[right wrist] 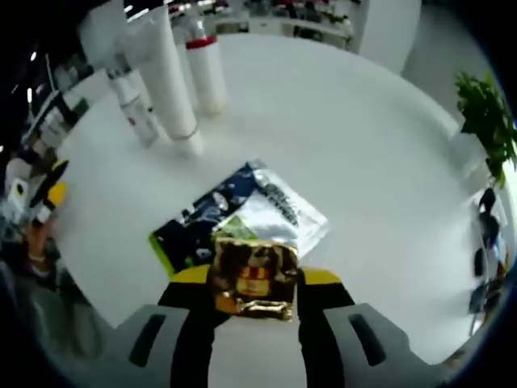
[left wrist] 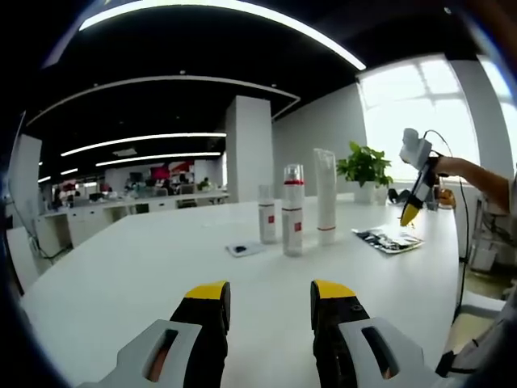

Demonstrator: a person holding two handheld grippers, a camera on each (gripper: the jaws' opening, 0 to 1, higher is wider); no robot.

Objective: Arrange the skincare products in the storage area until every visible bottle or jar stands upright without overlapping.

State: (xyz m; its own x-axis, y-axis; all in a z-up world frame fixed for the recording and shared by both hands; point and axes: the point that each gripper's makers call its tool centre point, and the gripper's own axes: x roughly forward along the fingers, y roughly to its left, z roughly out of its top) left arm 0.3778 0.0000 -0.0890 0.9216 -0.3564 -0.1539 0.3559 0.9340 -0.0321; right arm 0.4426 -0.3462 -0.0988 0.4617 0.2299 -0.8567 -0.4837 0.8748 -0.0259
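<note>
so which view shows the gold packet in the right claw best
The right gripper view: the gold packet sits close up, pinched in the right claw, above the flat sachets on the table. The left gripper view shows it only as a tiny gold spot near the raised right claw, far off.

The left gripper view sits low over the desk (left wrist: 145, 267), looking level across it toward the upright bottles (left wrist: 293, 210) some way off. The right gripper view hangs above the desk (right wrist: 363, 145), tilted down, closer. Both take in the bottles (right wrist: 174, 81) and the flat packets (left wrist: 388, 239) (right wrist: 234, 214).
</note>
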